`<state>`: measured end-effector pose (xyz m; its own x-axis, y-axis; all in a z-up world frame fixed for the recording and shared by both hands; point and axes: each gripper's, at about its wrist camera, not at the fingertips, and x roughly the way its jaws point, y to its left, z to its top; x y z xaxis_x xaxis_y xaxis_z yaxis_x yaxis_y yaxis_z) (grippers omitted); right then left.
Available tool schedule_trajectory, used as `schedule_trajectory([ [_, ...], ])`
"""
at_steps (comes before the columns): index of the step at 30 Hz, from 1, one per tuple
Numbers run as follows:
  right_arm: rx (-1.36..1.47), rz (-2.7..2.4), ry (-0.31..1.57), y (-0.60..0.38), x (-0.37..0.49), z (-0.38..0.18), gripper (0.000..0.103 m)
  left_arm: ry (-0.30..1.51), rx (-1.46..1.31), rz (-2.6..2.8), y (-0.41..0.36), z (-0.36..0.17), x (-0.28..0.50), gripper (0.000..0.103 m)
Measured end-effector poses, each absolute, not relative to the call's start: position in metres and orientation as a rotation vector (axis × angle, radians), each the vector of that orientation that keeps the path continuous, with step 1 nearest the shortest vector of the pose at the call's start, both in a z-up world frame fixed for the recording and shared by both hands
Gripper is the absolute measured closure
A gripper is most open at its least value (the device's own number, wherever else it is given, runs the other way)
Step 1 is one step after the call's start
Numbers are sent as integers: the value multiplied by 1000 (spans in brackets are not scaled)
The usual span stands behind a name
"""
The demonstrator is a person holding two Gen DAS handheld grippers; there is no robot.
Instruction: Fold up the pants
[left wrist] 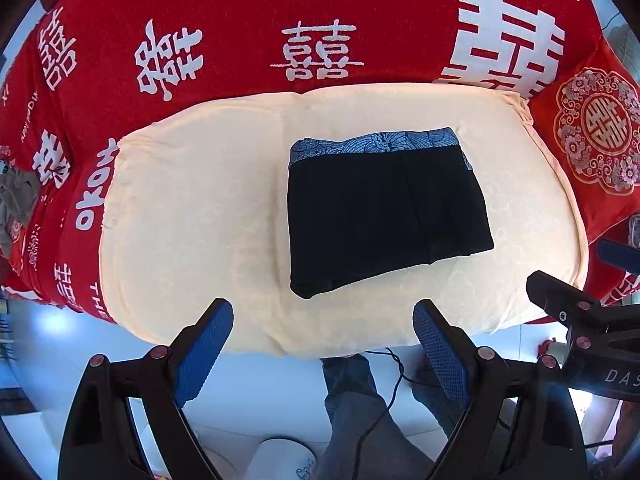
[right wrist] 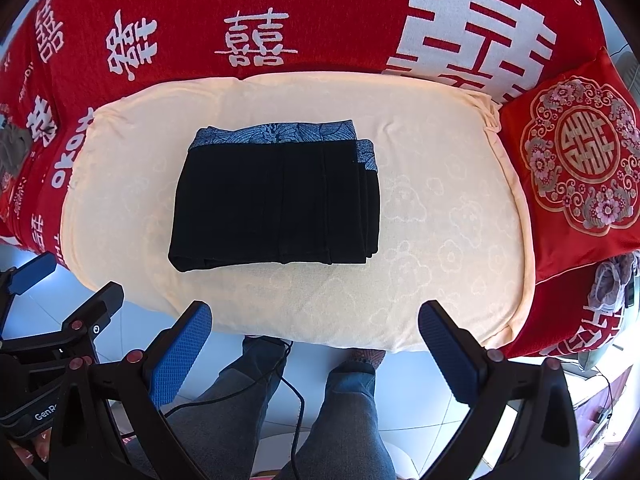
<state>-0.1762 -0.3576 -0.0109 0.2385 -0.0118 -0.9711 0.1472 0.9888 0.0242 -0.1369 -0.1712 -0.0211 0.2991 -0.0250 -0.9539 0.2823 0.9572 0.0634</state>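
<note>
The black pants (left wrist: 384,212) lie folded into a compact rectangle on a cream cushion (left wrist: 192,216), with a blue patterned waistband along the far edge. In the right wrist view the pants (right wrist: 276,204) sit left of centre on the cushion (right wrist: 440,220). My left gripper (left wrist: 323,320) is open and empty, held back from the cushion's near edge. My right gripper (right wrist: 315,320) is open and empty too, also short of the near edge. The right gripper's body shows at the right edge of the left wrist view (left wrist: 580,320).
A red cover with white characters (left wrist: 312,48) drapes the sofa behind the cushion. A red embroidered pillow (right wrist: 576,152) lies at the right. Grey clothing (left wrist: 16,200) lies at the far left. The person's legs (right wrist: 344,408) and a black cable (right wrist: 296,396) are below.
</note>
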Motion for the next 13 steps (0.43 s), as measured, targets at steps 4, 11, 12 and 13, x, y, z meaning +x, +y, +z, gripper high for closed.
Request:
schedule_trajectory([
  [4, 120, -115, 1324, -360, -177, -12, 0, 1254, 245, -199, -171, -22, -137, 11],
  [11, 119, -116, 1331, -362, -174, -13, 0, 1238, 219, -201, -169, -18, -138, 11],
  [12, 118, -115, 1332, -362, -174, -13, 0, 1238, 221, -202, -169, -18, -138, 11],
  [13, 115, -114, 1333, -362, -173, -12, 0, 1239, 225, -202, -169, -19, -138, 11],
])
